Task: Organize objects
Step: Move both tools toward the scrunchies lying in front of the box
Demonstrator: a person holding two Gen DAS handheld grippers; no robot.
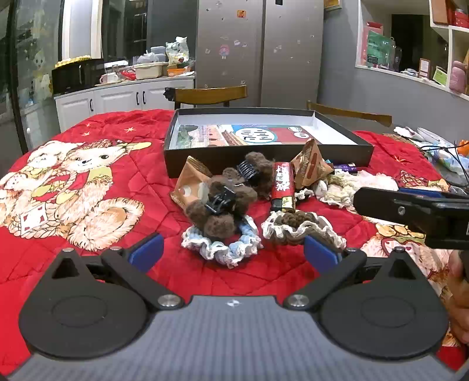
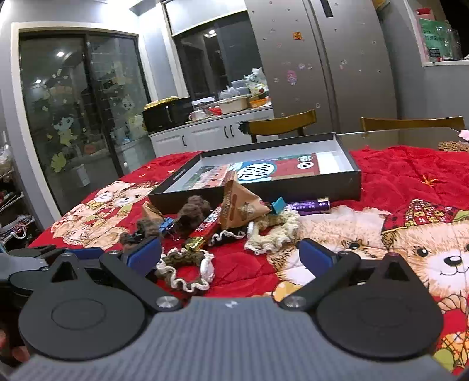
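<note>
On the bench (image 1: pixel 117 263) a shallow box (image 1: pixel 263 158) lies at the back, with two chairs (image 1: pixel 209 95) behind it. A heap of scrunchies (image 1: pixel 225 249), hair claws (image 1: pixel 219 200), snack packets (image 1: pixel 310 165) and a wrapped bar (image 1: pixel 283 187) lies just before the box.

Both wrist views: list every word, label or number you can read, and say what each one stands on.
Nothing reads for certain.
Box, printed sheet inside: large characters in a round emblem, too blurred to quote.
Red lighter: white characters, unreadable.
Brown snack packets: print too small.
Purple tube: lettering blurred.
Fridge: orange sticker, mark illegible.
Shelf, green bag: text too small.
</note>
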